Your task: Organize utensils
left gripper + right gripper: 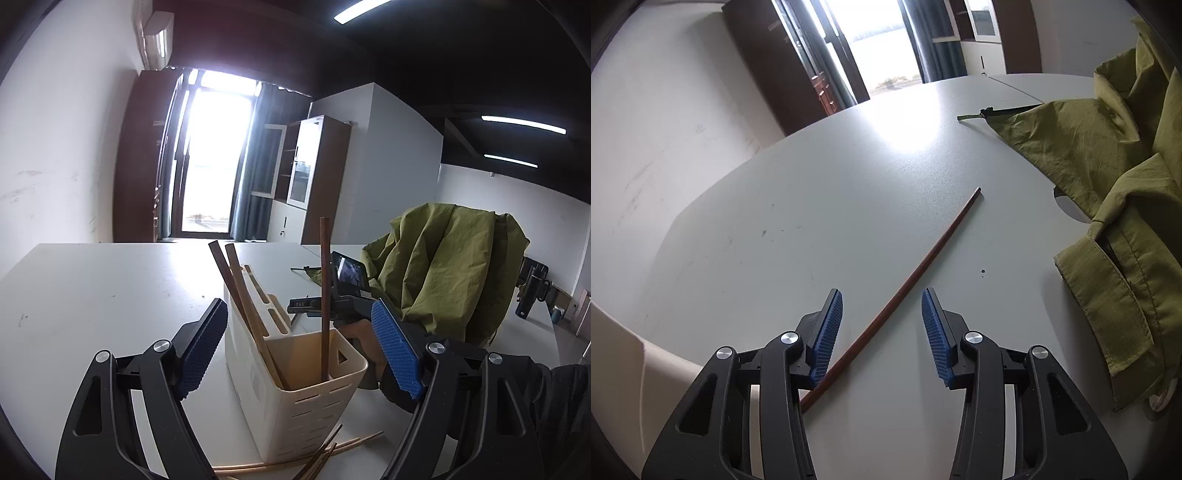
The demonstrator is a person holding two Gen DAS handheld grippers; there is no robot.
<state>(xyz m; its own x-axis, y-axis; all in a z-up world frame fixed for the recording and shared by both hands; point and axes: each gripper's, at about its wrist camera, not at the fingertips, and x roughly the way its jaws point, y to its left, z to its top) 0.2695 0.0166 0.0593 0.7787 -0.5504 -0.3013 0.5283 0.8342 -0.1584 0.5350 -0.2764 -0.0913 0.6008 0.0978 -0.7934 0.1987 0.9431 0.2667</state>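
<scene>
While the left gripper [299, 350] gapes wide around the cream holder [295, 391], gripping nothing, three brown chopsticks [325, 295] stand inside it. More lie at its foot, perhaps five. The right gripper [882, 334], half open, straddles a loose chopstick [916, 273] on the table [812, 206].

An olive-green jacket [447, 269] lies heaped at the table's [92, 295] far right — one flap spreads flat over the grey top. Behind stand a bright glass door [214, 158] with dark curtains [255, 166], a glass-fronted cabinet [314, 166] and a wall air conditioner [159, 37]. A dark bottle [530, 295] stands further right.
</scene>
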